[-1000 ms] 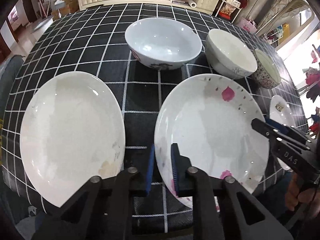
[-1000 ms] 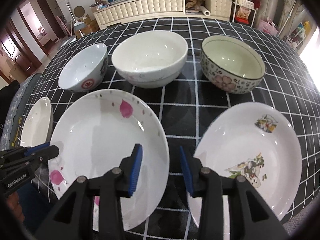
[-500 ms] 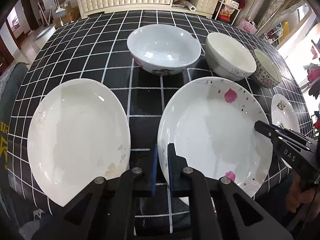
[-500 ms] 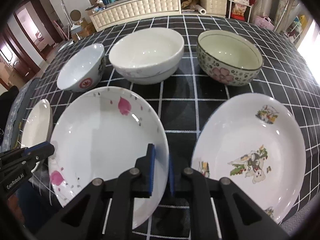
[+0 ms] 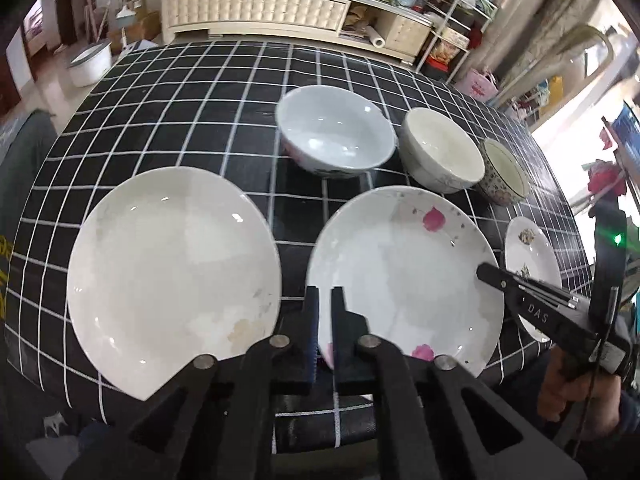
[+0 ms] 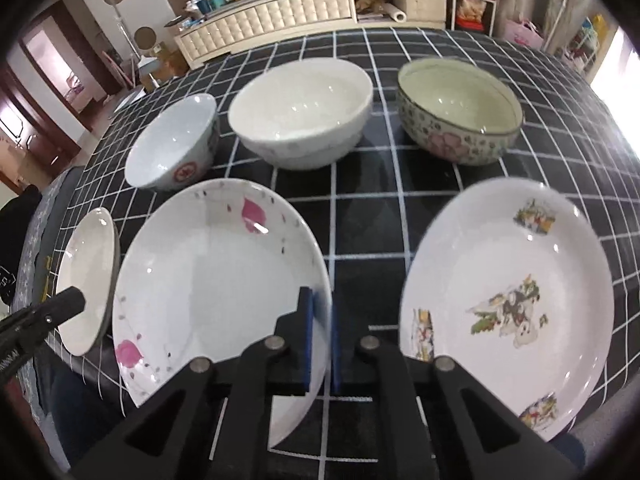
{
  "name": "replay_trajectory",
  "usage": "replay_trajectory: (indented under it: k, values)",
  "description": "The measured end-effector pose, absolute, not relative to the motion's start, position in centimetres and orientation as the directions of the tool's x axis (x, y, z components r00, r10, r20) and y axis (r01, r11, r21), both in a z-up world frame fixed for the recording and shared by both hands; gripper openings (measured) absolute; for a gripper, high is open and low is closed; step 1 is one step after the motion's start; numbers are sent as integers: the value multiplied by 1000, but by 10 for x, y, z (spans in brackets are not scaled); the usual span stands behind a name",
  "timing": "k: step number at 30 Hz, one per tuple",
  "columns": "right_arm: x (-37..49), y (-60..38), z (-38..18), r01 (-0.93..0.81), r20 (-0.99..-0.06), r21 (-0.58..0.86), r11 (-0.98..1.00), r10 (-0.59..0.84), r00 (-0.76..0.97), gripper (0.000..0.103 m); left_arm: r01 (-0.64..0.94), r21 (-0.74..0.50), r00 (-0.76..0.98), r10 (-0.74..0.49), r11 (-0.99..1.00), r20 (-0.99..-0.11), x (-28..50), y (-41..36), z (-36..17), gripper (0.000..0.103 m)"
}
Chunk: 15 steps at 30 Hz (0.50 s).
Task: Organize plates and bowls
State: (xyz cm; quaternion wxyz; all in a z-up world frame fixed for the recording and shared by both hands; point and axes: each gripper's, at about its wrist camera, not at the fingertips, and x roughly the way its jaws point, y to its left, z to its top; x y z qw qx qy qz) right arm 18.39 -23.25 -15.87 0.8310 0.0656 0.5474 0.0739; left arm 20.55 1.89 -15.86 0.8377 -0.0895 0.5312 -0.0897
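A white plate with pink petals [image 5: 404, 272] [image 6: 216, 272] is held by both grippers and looks lifted and tilted. My left gripper [image 5: 325, 320] is shut on its left near rim. My right gripper [image 6: 320, 332] is shut on its right near rim. A plain white plate [image 5: 172, 260] [image 6: 86, 280] lies to the left. A cartoon-print plate [image 6: 508, 296] [image 5: 530, 264] lies to the right. Behind stand a pale blue bowl [image 5: 336, 132] [image 6: 172, 144], a white bowl [image 5: 440, 152] [image 6: 302, 112] and a flowered bowl [image 6: 460, 116] [image 5: 504, 172].
Everything sits on a black checked tablecloth [image 5: 192, 120] [image 6: 560, 92]. The table's near edge runs just under the plates. A cream sideboard [image 5: 256, 12] and cluttered shelves [image 5: 452, 28] stand beyond the far edge.
Both grippers closed from open onto the petal plate's rim. The plate has since risen and tilted, and both views have pulled back and up.
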Motion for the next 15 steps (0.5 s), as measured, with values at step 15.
replay_trajectory:
  k: [15]
  values:
    - [181,-239,-163,-49,-906,186,981,190,379,11,147,-147,386,-194,978,-902,223,-15,-192,21]
